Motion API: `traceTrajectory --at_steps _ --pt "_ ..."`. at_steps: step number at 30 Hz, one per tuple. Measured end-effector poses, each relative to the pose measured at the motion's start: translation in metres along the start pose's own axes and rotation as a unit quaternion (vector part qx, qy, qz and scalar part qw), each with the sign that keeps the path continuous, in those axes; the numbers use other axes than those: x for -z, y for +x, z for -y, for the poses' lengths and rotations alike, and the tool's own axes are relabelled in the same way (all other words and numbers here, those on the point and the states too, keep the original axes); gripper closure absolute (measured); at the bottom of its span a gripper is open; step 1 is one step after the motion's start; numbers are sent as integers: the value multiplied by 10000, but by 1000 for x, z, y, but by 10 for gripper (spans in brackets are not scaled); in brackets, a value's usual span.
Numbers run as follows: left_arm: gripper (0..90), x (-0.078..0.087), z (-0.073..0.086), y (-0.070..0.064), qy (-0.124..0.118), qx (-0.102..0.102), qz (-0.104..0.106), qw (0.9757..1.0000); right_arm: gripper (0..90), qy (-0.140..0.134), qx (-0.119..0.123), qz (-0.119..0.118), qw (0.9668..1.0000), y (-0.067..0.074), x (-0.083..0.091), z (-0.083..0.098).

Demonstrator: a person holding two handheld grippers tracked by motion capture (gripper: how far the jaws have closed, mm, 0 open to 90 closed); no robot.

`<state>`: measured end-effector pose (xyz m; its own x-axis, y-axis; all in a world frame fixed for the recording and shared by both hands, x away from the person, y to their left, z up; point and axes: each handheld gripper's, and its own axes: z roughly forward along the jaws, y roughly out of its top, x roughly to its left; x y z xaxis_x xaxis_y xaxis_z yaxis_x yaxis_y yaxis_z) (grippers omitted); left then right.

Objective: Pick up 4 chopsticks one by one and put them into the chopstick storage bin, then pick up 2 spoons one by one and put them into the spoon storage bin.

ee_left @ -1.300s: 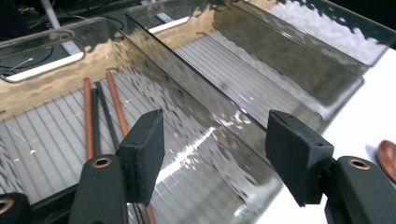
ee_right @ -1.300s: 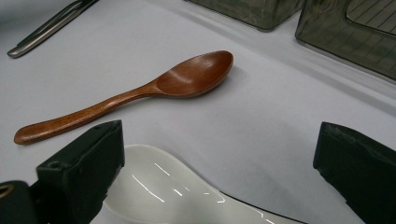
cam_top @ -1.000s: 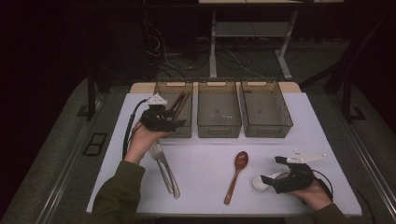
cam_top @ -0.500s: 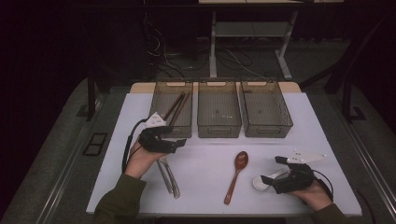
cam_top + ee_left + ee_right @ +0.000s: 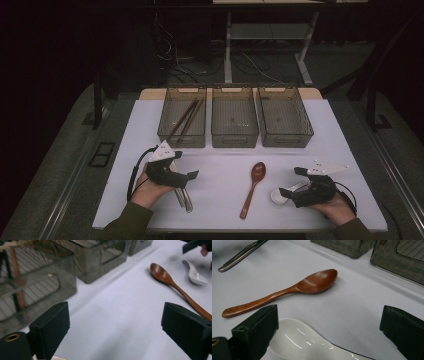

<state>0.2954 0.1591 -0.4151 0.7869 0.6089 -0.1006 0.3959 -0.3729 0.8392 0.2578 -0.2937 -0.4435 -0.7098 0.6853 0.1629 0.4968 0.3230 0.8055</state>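
Three smoky clear plastic bins (image 5: 235, 122) are sitting in a row along the tabletop's (image 5: 220, 165) far edge; brown chopsticks (image 5: 184, 118) are lying in the leftmost. Your left claw (image 5: 189, 179) has just been opening, released with nothing between its pads, above metal tongs (image 5: 184, 199) near the front edge. Your right claw (image 5: 291, 184) is gaping around the white ceramic spoon (image 5: 299, 340), beside the brown wooden spoon (image 5: 252, 187). Bare tabletop is lying between.

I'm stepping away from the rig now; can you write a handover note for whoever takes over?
Left gripper: open, holds nothing, jaws just opened, above the metal chopsticks on the table.
Right gripper: open, at the white spoon, not gripping.
Done: brown chopsticks lie in the left bin.
Left: metal chopsticks, wooden spoon and white spoon lie on the table; middle bin and right bin look nearly empty.
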Motion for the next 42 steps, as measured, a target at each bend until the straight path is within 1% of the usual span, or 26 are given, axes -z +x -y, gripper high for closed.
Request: traceTrajectory --at_steps 3,5,7,11,15,17,19,21,22,24,25,30,33,35,37,40,42 --pt "22 0 5 -5 102 -87 62 9999 18 -1 -6 2 10000 0 0 0" --pt "0 1 9 -8 124 -88 96 9998 18 -10 3 3 10000 0 0 0" --pt "0 1 12 -10 153 -40 109 9998 18 -12 14 8 10000 0 0 0" --pt "0 3 19 -12 221 -12 119 9997 18 -20 30 5 10000 0 0 0" --pt "0 7 25 -15 162 27 105 9998 18 -7 28 -6 10000 0 0 0" --pt "0 6 27 -15 193 9 110 9998 19 22 19 -32 10000 0 0 -1" --pt "0 5 27 -14 249 -14 114 9996 48 44 26 -62 10000 0 0 -1" --pt "0 4 28 -14 258 7 138 9996 57 75 -5 -73 9999 -1 0 -2" --pt "0 3 28 -14 280 -30 147 9995 74 89 -18 -77 9999 -1 0 -3" --pt "0 3 28 -15 290 -58 171 9994 145 98 -31 -83 9999 -2 3 -4" --pt "0 3 28 -15 284 -72 184 9994 162 78 -33 -89 9999 -4 4 -5" --pt "0 2 28 -16 261 -43 224 9994 382 119 -180 146 9997 -13 11 -9" --pt "0 2 28 -16 248 -43 246 9994 496 213 -225 258 9992 -20 11 -10" --pt "0 2 28 -16 259 -72 261 9993 566 337 -264 316 9986 -24 10 -11" --pt "0 1 28 -16 270 -59 283 9992 652 440 -240 349 9981 -28 10 -11" --pt "0 0 29 -16 283 -61 308 9991 768 525 -199 376 9977 -33 10 -11" --pt "0 -1 29 -16 300 -61 322 9990 831 617 -145 391 9972 -37 10 -10"
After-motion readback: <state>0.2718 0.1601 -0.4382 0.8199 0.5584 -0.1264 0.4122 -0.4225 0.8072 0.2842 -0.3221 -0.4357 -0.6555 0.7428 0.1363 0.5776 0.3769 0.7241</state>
